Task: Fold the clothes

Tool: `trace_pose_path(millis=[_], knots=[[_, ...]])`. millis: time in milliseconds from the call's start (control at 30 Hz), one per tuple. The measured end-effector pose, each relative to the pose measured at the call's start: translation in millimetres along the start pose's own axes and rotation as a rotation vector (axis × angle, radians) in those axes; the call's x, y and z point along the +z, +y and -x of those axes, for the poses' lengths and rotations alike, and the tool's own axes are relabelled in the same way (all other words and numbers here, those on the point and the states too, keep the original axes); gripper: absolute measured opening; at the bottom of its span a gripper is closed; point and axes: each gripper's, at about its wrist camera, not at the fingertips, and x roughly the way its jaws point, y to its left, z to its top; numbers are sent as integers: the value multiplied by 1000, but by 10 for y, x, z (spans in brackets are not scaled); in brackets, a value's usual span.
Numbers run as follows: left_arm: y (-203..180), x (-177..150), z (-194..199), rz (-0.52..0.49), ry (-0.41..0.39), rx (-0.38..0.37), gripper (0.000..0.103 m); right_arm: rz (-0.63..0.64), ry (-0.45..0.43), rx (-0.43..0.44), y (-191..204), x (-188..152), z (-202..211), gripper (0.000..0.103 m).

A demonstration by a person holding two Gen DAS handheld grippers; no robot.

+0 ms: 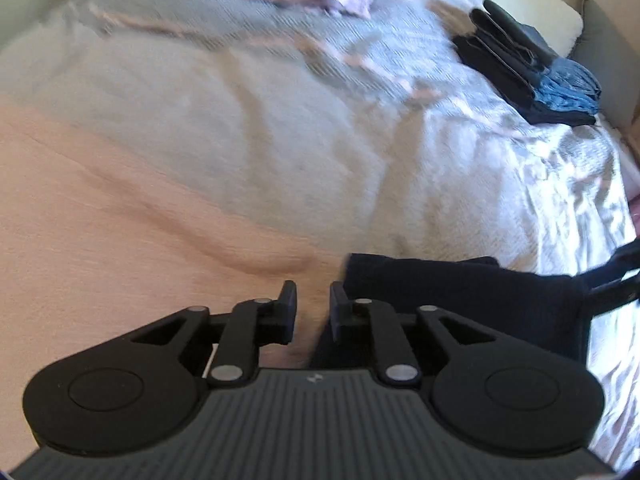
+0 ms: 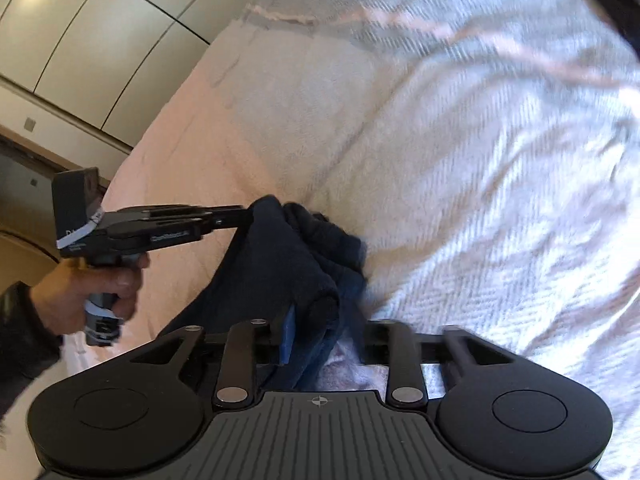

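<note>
From the left wrist, the left gripper (image 1: 313,304) stood with its jaws nearly together, only a narrow gap of bedspread (image 1: 200,140) showing between them and no cloth clearly nipped there; the dark garment (image 1: 460,292) lay just to its right, its long axis running across toward the right gripper (image 1: 618,280) at the frame's edge. A stack of folded clothes (image 1: 528,72) sat well apart, near the far right corner of the bed. No container was in view. From the right wrist, the right gripper (image 2: 324,336) stood about half open with a bunched fold of the garment (image 2: 304,264) between its fingers, though whether the pads pressed on it could not be told. The left gripper (image 2: 240,216), carried by a hand (image 2: 92,292), met the garment's far left edge; both hands seemed equally near it.
</note>
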Motion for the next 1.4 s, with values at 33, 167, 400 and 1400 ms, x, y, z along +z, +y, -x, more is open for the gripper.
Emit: trace_pose_path(millis=[33, 167, 400, 1400], knots=[[15, -22, 102, -4, -10, 4, 11, 9, -17, -8, 28, -9, 52, 49], [-88, -143, 238, -10, -10, -62, 11, -18, -47, 22, 96, -37, 44, 49], [-463, -246, -457, -92, 44, -60, 10, -45, -25, -75, -312, 60, -420, 30], [-1044, -2923, 797, -1172, -38, 447, 68, -199, 236, 272, 558, -1720, -922, 72]])
